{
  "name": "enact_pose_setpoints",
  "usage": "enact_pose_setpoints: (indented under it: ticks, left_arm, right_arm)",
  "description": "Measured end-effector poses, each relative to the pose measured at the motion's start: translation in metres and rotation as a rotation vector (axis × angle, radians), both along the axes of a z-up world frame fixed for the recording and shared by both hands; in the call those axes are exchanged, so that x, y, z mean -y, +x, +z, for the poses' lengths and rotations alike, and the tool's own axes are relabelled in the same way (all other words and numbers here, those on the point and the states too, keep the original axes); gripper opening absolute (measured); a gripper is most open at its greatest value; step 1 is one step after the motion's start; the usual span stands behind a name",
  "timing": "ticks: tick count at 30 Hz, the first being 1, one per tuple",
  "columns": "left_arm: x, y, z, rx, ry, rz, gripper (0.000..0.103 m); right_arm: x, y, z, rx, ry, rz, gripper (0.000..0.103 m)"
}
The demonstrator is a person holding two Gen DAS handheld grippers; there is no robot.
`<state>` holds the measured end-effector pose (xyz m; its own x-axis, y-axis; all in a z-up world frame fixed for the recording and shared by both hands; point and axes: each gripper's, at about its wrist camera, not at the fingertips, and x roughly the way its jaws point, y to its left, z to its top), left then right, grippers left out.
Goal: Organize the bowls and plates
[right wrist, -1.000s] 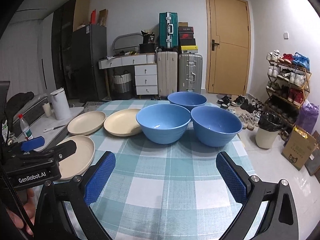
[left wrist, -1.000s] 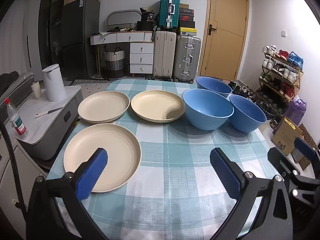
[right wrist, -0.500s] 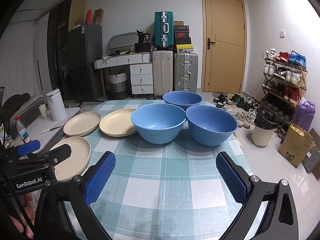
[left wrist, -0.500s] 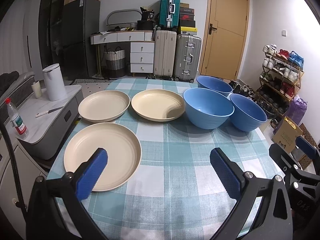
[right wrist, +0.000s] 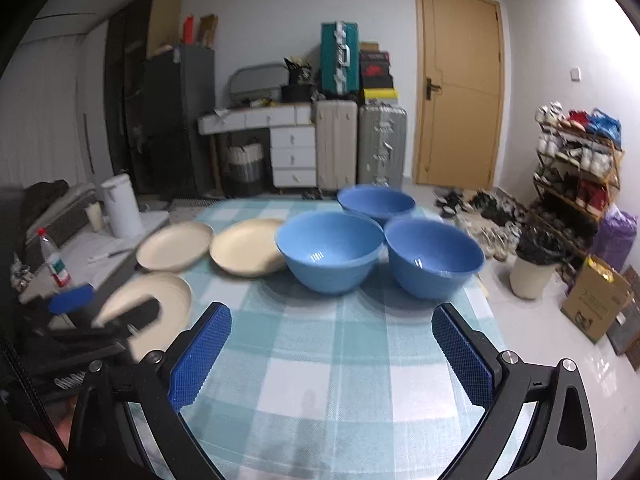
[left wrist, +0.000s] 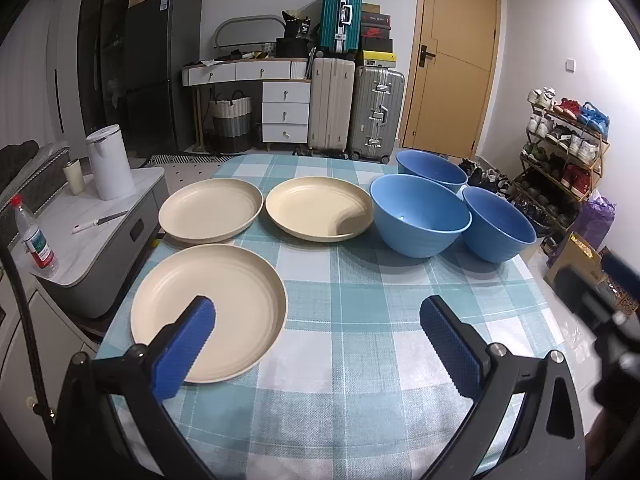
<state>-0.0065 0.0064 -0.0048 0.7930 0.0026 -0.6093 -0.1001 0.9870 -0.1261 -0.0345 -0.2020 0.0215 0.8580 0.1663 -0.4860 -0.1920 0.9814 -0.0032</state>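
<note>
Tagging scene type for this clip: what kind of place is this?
Most likely a lived-in home, a small apartment room near its entrance. Signs: suitcases stacked by the door, a full shoe rack, and a fridge behind a table with a checked cloth.

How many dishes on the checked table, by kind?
Round cream plates: 3, near-left, far-left, centre
Round blue bowls: 3, middle, right, far
Total: 6, none stacked, all on the teal checked tablecloth.
</note>
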Motion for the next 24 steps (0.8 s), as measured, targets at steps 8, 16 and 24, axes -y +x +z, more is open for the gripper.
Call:
enact_pose_setpoints:
  ticks: [8, 16, 24]
  left_arm:
    - [-0.038, -0.004, 0.036, 0.059, -0.026, 0.036, 0.103]
    - [-0.082, 0.009, 0.058, 0.056, 0.127, 0.142, 0.103]
    - [-0.149, 0.05, 0.065, -0.017, 0.013, 0.161, 0.103]
  right_arm:
    - [-0.019, 0.009, 0.059, -0.066, 0.075, 0.16, 0.102]
    - [-0.062, 0.02, 0.128, 0.017, 0.039, 0.312, 0.102]
    - [-0.133, 0.071, 0.157, -0.02, -0.021, 0.453, 0.102]
